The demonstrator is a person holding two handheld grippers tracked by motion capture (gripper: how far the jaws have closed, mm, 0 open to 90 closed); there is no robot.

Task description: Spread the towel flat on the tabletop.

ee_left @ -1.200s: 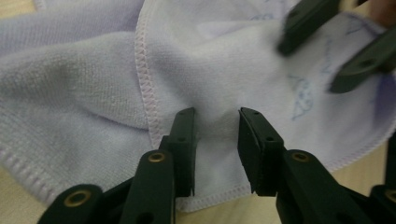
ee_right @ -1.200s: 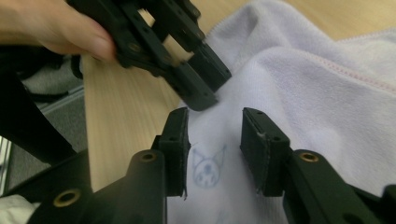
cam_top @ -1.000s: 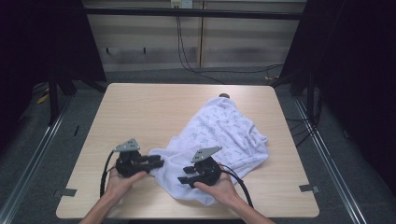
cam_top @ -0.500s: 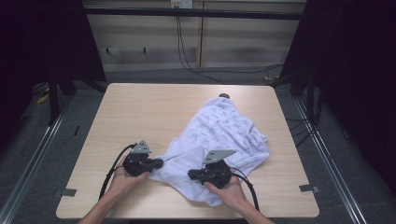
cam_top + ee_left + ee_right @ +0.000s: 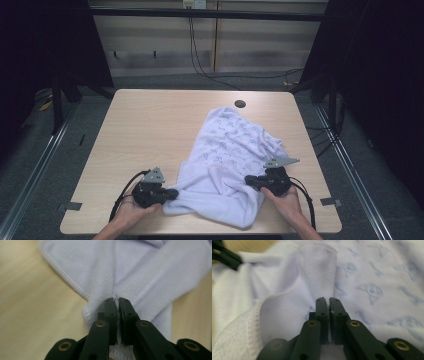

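Note:
A white cloth (image 5: 227, 145) printed with pale blue figures lies crumpled on the right half of the wooden table (image 5: 150, 130). My left gripper (image 5: 172, 193) is shut on the cloth's near-left hem; its jaws have just been closing, and in the left gripper view (image 5: 117, 300) they pinch the stitched edge of the cloth (image 5: 140, 272). My right gripper (image 5: 248, 181) is shut on a fold at the near right. Its jaws closed and have just eased open a trace, with the cloth (image 5: 374, 277) still pinched in the right gripper view (image 5: 328, 299). The left gripper's jaw tips (image 5: 224, 256) appear there too.
A dark round hole (image 5: 240, 104) sits in the tabletop near the far edge, just beyond the cloth. The table's left half is bare wood. Both hands come in over the front edge. Metal rails (image 5: 35, 170) run along the floor on either side.
Both pairs of jaws have shut on the cloth. The right gripper slid to the right along the front, drawing the near edge out. The left gripper shifted toward the front edge.

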